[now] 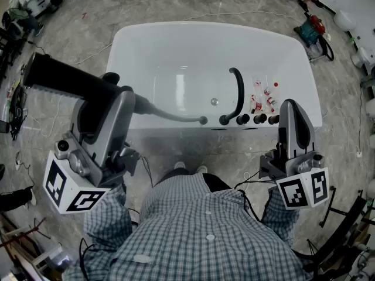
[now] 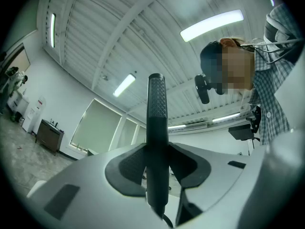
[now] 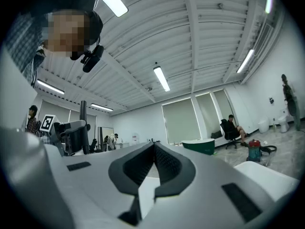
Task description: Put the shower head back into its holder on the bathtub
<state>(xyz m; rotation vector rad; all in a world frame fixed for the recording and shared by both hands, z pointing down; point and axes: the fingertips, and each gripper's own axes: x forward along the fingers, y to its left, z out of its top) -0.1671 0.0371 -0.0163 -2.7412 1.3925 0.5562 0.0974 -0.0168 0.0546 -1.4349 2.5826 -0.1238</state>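
Note:
My left gripper [image 1: 113,97] is shut on a long black shower head [image 1: 64,78], which sticks out to the left in front of the white bathtub [image 1: 176,45]. Seen from the left gripper view, the shower head [image 2: 157,128] stands upright with the dark pads [image 2: 126,168] pressed on both its sides. Its grey hose [image 1: 170,117] runs to a black fitting [image 1: 203,120] on the tub's near rim. A curved black faucet [image 1: 238,92] and a row of black knobs [image 1: 258,119] sit beside it. My right gripper [image 1: 291,107] hangs shut and empty by the tub's right end, its jaws [image 3: 153,149] touching.
Small red and white bottles [image 1: 263,95] lie inside the tub at the right. Cables cross the stone floor [image 1: 70,45]. A red and green machine [image 1: 312,28] stands at the far right. A person sits on a chair [image 3: 232,125] in the distance.

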